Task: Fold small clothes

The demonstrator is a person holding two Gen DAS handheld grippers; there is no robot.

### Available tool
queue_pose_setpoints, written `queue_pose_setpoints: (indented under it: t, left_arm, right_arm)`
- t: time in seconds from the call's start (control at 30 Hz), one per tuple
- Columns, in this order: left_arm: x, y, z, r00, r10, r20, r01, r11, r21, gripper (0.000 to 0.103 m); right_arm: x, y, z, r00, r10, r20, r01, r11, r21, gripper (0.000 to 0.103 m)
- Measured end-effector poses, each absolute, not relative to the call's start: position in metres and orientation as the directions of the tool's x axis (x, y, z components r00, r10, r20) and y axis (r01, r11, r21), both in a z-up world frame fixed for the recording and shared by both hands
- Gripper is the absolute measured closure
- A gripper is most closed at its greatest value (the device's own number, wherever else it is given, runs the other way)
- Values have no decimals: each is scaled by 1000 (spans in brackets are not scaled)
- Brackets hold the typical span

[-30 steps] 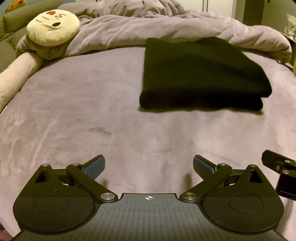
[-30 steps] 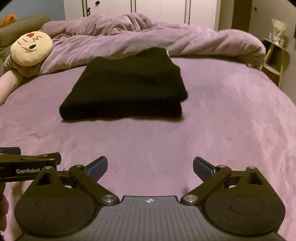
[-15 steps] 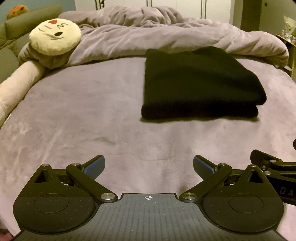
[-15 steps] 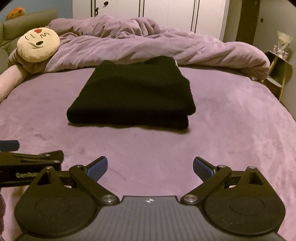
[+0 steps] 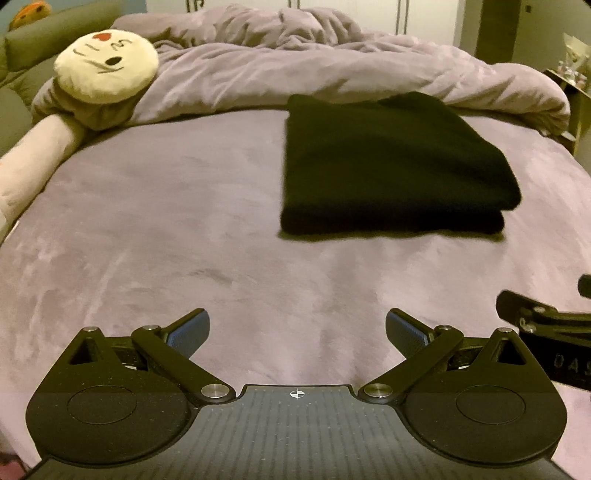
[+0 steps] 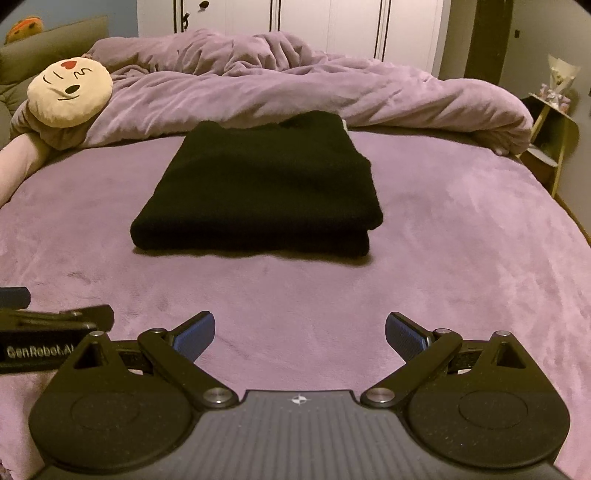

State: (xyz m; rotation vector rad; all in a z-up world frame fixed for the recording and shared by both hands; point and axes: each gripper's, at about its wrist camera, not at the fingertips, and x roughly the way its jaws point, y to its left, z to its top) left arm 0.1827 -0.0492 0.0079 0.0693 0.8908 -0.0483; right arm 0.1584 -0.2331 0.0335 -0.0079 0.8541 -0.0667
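**Home bedroom**

Scene was a lived-in bedroom. A bed (image 6: 461, 258) with a purple plush cover filled both views, with a rumpled purple duvet (image 6: 295, 92) bunched at its far end. A round emoji-face cushion (image 6: 70, 92) sat at the left. White wardrobe doors (image 6: 314, 26) stood behind, and a small side shelf (image 6: 554, 140) at the right.

We see a matt black knit garment (image 6: 258, 188) on the bed's (image 6: 461, 258) plush lilac velour; fingers (image 6: 194, 334) have ribbed blue rubbery pads, matt black plastic arms.
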Motion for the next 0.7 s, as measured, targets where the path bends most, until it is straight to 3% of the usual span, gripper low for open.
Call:
queue_pose_setpoints:
  t: [0.7]
  left_arm:
    - [178, -55, 8, 618, -29, -786, 71, 997, 19, 0]
  right_arm:
    - [153, -233, 38, 651, -89, -754, 58, 996, -68, 4]
